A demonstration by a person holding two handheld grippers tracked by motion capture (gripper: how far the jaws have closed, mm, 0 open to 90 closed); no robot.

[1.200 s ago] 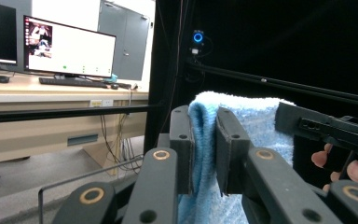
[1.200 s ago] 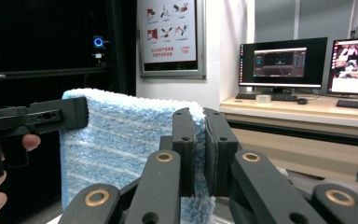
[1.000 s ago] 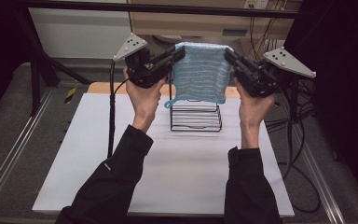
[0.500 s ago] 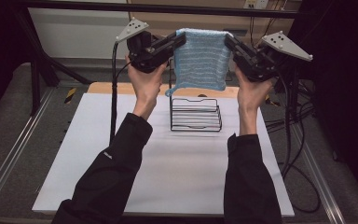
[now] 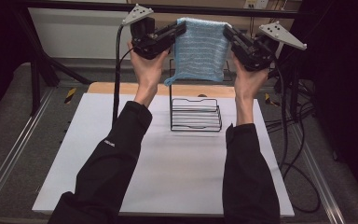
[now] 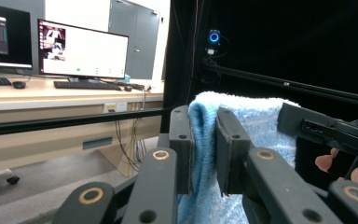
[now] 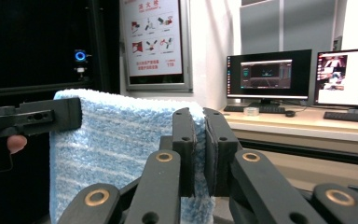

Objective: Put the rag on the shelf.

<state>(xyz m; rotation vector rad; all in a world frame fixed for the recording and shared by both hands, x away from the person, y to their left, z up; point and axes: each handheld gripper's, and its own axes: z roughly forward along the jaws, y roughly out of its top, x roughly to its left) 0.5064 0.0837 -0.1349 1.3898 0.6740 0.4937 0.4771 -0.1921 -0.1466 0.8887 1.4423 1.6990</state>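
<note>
Blue towel (image 5: pixel 200 49) with pale stripes hangs in the air above the far part of the white surface (image 5: pixel 168 177), stretched flat between two tools. The left tool (image 5: pixel 179 30) clamps the towel's upper left corner, and in the left gripper view its black jaws are pressed on a fold of the cloth. The right tool (image 5: pixel 227 33) clamps the upper right corner the same way, its jaws nearly together with towel between them. The towel's bottom edge hangs just above a black wire rack (image 5: pixel 196 114) standing on the surface. Two forearms in black sleeves (image 5: pixel 112 158) reach up from below. Beyond, computer monitors (image 7: pixel 268 74) sit on a desk
</note>
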